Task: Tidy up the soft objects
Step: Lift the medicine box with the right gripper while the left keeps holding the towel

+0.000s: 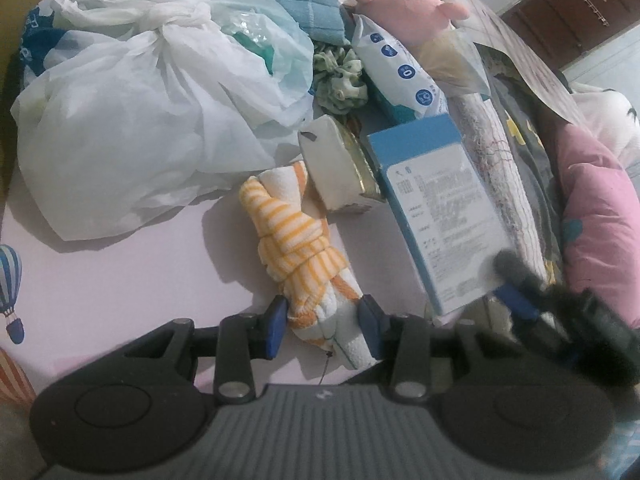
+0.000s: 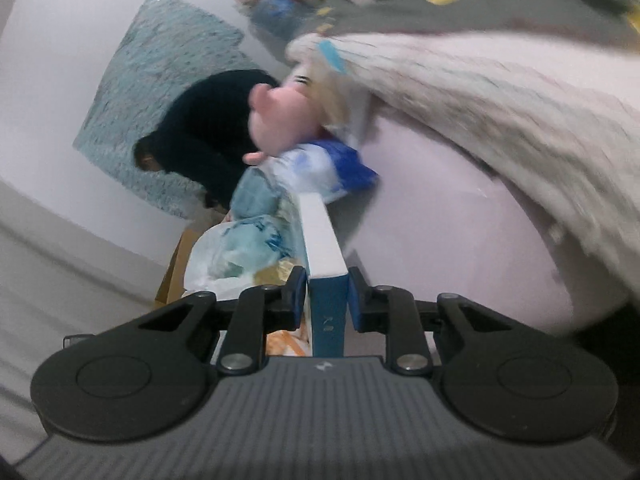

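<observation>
In the left wrist view, an orange-and-white striped towel (image 1: 298, 248), knotted into a bundle, lies on the pale pink bedsheet (image 1: 120, 280). My left gripper (image 1: 325, 326) has its blue pads on both sides of the towel's near end, closed on it. A blue-and-white box (image 1: 436, 216) stands to the right, held at its near corner by my right gripper (image 1: 516, 284). In the right wrist view, my right gripper (image 2: 328, 294) is shut on that box's edge (image 2: 326, 248).
White tied plastic bags (image 1: 132, 100), a teal towel (image 1: 304, 0), a pink plush toy (image 1: 400, 0), a green scrunchie (image 1: 340, 76), a wipes pack (image 1: 400, 68) and a cream wedge-shaped object (image 1: 336, 164) crowd behind. Blankets (image 1: 592, 220) lie at right. A person in black (image 2: 208, 128) bends down in the background.
</observation>
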Available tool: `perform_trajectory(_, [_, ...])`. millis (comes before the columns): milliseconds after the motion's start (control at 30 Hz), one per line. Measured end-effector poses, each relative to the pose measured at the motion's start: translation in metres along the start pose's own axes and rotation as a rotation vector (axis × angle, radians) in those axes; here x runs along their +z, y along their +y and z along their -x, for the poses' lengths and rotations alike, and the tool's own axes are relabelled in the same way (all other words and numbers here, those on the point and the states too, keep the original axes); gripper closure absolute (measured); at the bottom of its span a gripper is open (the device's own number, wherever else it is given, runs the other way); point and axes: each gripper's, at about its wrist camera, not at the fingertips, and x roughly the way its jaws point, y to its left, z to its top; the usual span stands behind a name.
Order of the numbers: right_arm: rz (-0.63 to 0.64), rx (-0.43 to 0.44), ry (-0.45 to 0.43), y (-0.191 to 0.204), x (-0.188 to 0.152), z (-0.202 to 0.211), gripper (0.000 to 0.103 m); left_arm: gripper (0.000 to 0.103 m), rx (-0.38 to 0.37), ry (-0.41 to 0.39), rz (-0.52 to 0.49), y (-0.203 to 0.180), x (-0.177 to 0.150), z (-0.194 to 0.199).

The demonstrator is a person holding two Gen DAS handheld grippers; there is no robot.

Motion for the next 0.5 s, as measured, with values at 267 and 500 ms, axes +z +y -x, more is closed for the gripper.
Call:
perform_trajectory(267, [0.135,-0.183,0.104,0.003,-0.005,-0.012,0.056,0.063,0.003,-0.003,0.001,0.002,0.000,0.000])
perform_trajectory(500, [0.470,-0.316,0.094,0.058,0.005,-0.026,0.026,0.064,0.009,0.012,-0.018,-0.002,-0.002,0.001])
